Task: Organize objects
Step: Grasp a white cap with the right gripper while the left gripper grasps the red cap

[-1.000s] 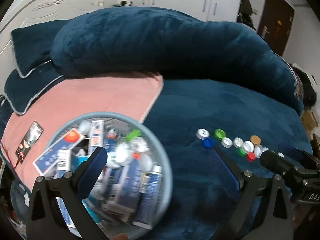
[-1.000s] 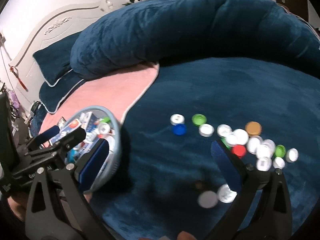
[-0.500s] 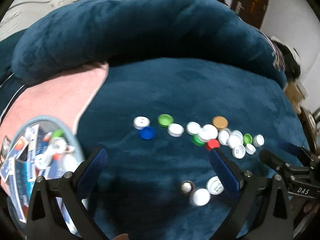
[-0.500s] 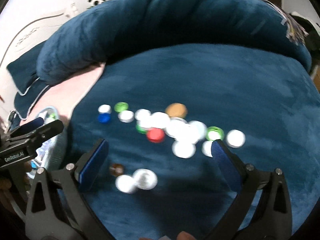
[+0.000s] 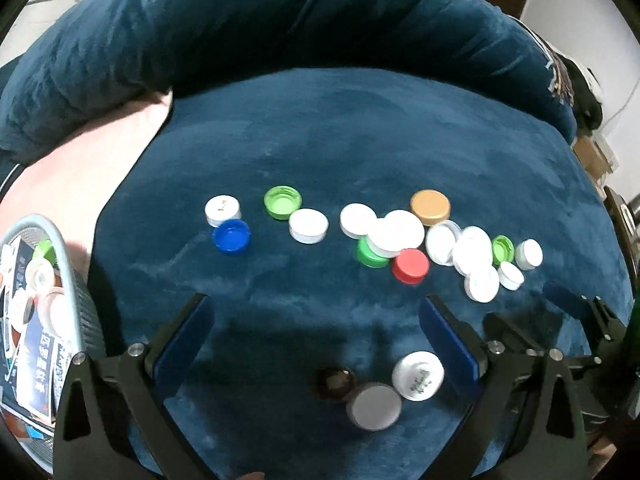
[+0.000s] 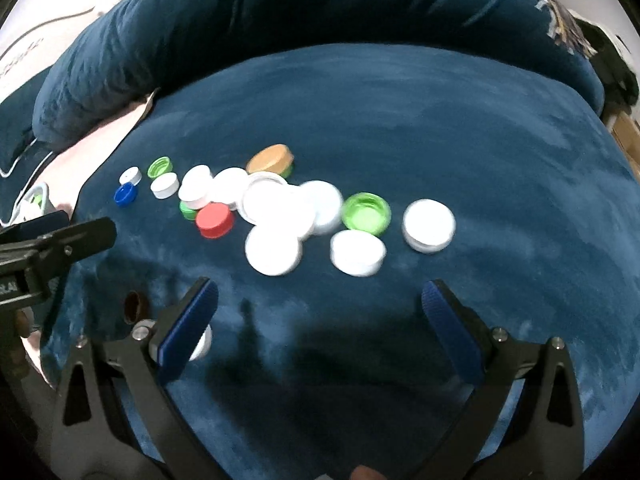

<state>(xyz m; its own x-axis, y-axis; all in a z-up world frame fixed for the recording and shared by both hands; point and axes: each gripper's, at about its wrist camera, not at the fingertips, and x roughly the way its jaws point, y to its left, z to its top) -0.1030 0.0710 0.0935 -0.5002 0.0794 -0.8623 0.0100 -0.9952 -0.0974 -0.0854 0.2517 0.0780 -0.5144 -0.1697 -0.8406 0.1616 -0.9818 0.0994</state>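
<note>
The left hand-held gripper (image 5: 316, 320) is released, its blue fingers spread wide over the dark blue bed cover (image 5: 360, 128), and it grasps nothing. Between its fingers, close to the camera, lie three caps: a dark brown cap (image 5: 335, 382), a grey cap (image 5: 375, 407) touching it, and a white printed cap (image 5: 418, 376) just beside the right finger. Ahead of this gripper a loose row of bottle caps (image 5: 396, 234) runs from left to right, with a blue cap (image 5: 232, 237) and a white one at the left end and a red cap (image 5: 410, 266) near the middle. Bare cover lies between the gripper and this row. At the far left the rim of a mesh basket (image 5: 64, 256) with boxes and caps stands at the border of a pink blanket (image 5: 92, 168). The right hand-held gripper (image 6: 320, 304) is also released and empty; two white caps (image 6: 356, 258) lie just ahead of its fingers, and wide bare cover is to its right. A rolled blue duvet (image 6: 280, 12) closes the far edge.
</note>
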